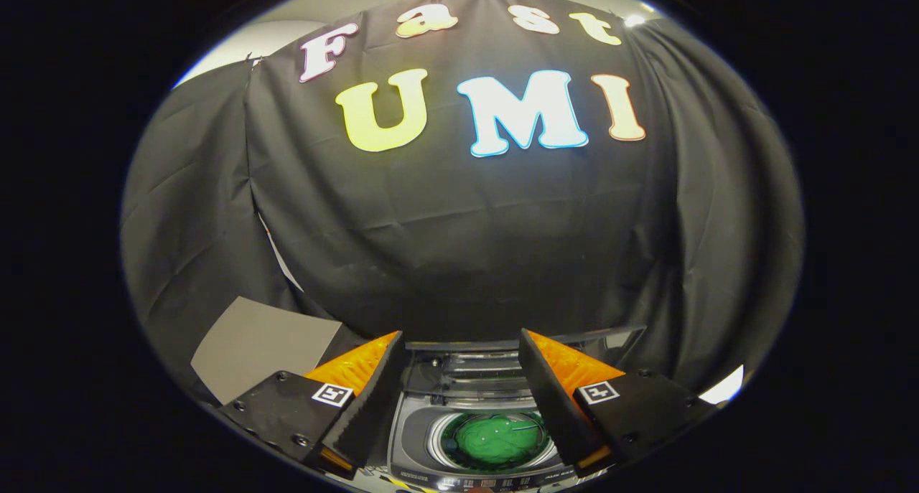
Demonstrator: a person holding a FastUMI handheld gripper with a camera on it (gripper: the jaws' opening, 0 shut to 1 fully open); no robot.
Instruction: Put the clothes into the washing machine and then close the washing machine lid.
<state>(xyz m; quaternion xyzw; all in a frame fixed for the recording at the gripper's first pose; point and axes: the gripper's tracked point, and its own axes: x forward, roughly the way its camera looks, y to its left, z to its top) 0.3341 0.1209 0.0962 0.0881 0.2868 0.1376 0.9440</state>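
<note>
A small top-loading washing machine [416, 435] stands below and just ahead of my fingers. Its lid [467, 367] is raised and leans back towards the black cloth wall. Inside the round drum lies a green garment [495, 441], bunched up. My gripper [459, 349] hovers above the machine, open, with nothing between its fingers; the drum opening shows through the gap between them.
A flat grey board [262, 346] lies to the left of the machine, beyond the left finger. The black cloth wall hangs close behind the machine and curves round both sides. A bright white patch [724, 387] shows low on the right.
</note>
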